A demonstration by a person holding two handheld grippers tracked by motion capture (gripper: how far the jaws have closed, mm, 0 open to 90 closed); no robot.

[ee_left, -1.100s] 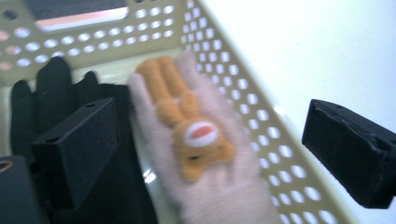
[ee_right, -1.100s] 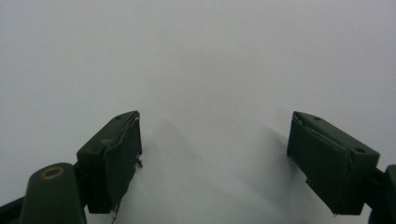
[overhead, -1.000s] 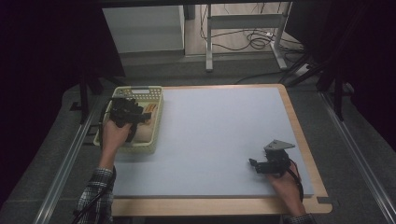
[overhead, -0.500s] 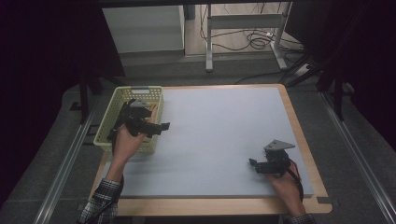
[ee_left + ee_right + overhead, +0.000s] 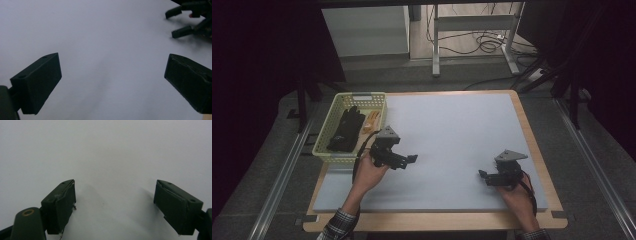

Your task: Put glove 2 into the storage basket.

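Pale grey mat: a smooth, matt sheet [image 5: 452,145] covers most of the table, with nothing lying on it between the two tools.
Table: light wooden edge [image 5: 532,145] shows round the mat on the right and near sides.
Basket: pale yellow-green plastic lattice basket [image 5: 328,131], rectangular, sits at the table's far left corner, partly over the mat's left edge.
Basket contents: a black glove [image 5: 346,129], soft and crumpled, lies along the basket's middle; a small orange item [image 5: 371,120] lies just beside it on the side nearer the mat. What the orange item is cannot be told.
Left gripper: black tool [image 5: 408,160] held in the left hand [image 5: 371,172], just off the basket's near right corner, over the mat and pointing right toward the table's middle. Jaws spread wide with bare mat between them in the left gripper view [image 5: 112,82]; it grips nothing.
Right gripper: black tool [image 5: 482,175] in the right hand [image 5: 517,192], near the table's right edge, low over the mat, pointing left. Jaws wide apart over bare mat in the right gripper view [image 5: 115,202]; empty.
Spacing: the two grippers stand well apart, facing one another.
Obstructions: the basket's wall stands between the left gripper and the glove.
Surroundings: dark floor, metal rails either side, cables beyond the far edge.
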